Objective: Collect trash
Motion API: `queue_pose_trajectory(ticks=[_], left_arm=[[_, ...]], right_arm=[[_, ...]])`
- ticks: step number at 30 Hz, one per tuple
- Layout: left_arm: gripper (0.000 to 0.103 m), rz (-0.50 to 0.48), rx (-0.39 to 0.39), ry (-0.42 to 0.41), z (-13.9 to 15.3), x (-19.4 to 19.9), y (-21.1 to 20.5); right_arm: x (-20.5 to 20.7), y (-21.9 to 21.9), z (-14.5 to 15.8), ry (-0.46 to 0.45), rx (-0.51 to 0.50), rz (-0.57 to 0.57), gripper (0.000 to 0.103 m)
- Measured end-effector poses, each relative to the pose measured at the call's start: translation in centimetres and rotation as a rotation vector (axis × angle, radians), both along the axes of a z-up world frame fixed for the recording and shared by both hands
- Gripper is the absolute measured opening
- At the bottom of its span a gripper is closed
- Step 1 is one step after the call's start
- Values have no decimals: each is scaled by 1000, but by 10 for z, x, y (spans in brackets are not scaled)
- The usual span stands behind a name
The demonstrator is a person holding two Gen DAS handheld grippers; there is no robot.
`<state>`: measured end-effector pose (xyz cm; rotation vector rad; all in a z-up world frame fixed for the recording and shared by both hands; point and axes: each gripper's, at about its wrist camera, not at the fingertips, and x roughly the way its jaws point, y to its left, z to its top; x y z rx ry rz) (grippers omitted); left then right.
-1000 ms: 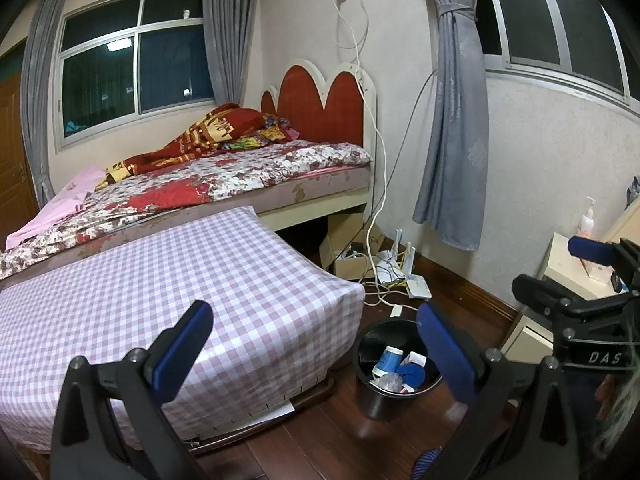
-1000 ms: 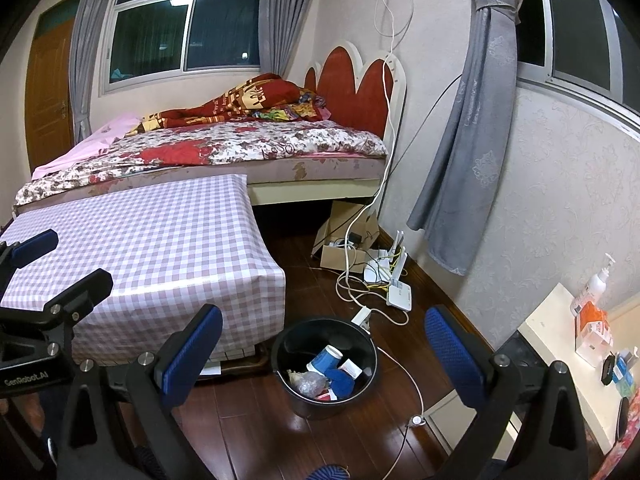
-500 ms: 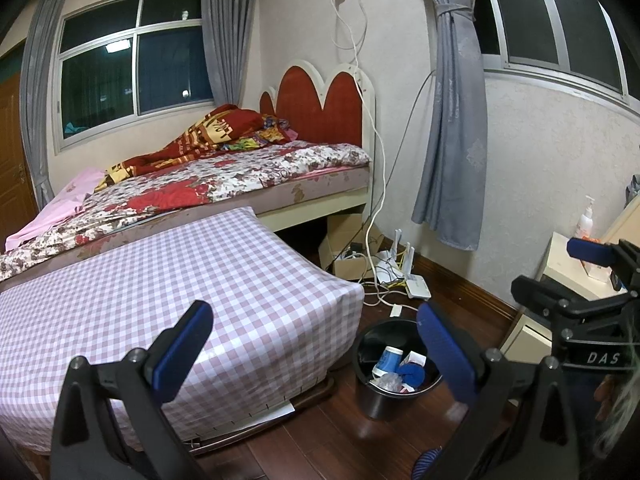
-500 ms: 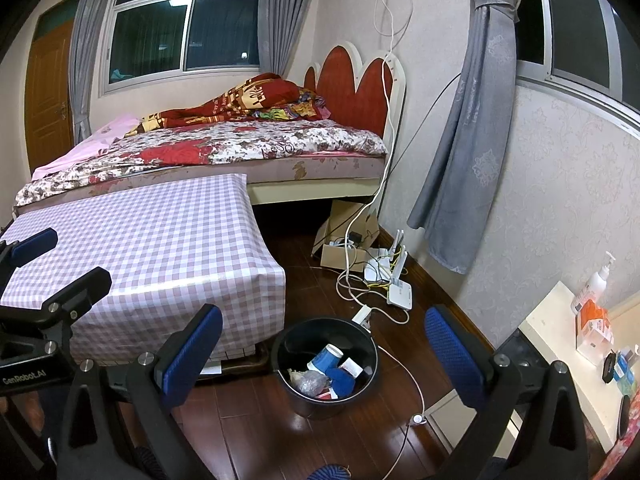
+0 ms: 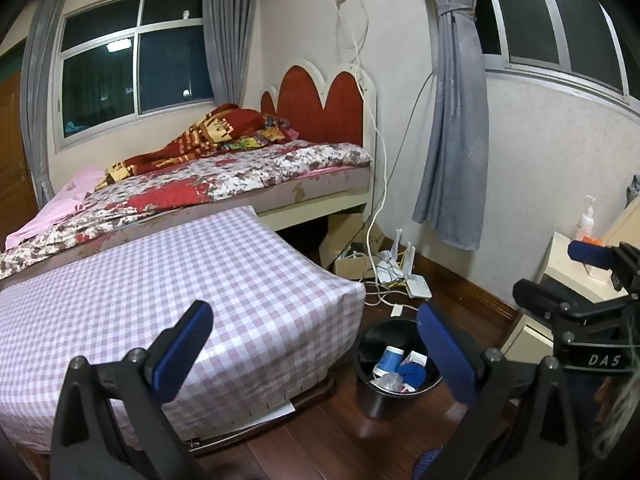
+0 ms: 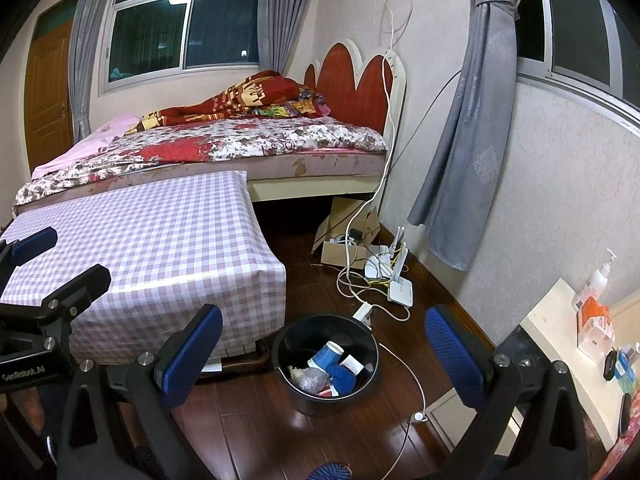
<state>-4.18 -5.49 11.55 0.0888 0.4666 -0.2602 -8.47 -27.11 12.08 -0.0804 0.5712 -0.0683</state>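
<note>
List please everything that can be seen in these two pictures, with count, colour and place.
bin: 1, black, on the floor beside the table
cups: 2, blue, in the bin
wrapper: 1, clear, crumpled in the bin
table: 1, lilac-white checked cover, in front of the bed
bed: 1, floral sheet, red headboard, by the window
blanket: 1, red-yellow, on the bed
box: 1, cardboard, under the bed's corner
routers: 2, white, on the floor by the wall
cable: 1, white, from wall plug to floor
curtains: grey, at both windows
pump bottle: 1, white, on the cream cabinet
carton: 1, orange-white, beside the bottle
left gripper: jaws open, blue pads
right gripper: jaws open, blue pads
</note>
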Motion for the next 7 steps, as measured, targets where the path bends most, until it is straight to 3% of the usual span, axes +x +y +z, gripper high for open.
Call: queue_pose_trajectory(ticks=[7], left_arm=[[102,-20,-6,-14,3,0,4]], right_arm=[[0,1,-1,2,2,-1,102]])
